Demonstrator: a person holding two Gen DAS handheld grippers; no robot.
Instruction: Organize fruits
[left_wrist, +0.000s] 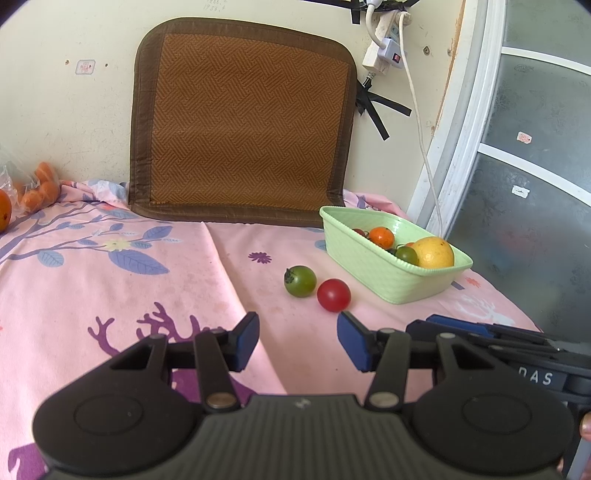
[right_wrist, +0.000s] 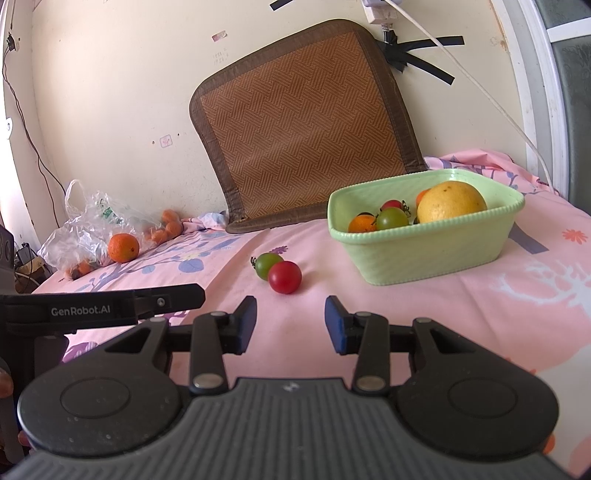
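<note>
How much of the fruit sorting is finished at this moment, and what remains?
Done: the green basket already holds a yellow citrus and several small fruits. In hand: nothing; the left gripper and right gripper are open and empty. Left: the green tomato, red tomato and an orange beside the plastic bag.

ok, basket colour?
Pale green basket, ribbed woven texture; clearest in the right wrist view.

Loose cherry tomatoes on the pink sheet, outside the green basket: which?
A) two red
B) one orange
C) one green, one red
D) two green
C: a green cherry tomato and a red cherry tomato lie side by side on the sheet, left of the basket.
</note>
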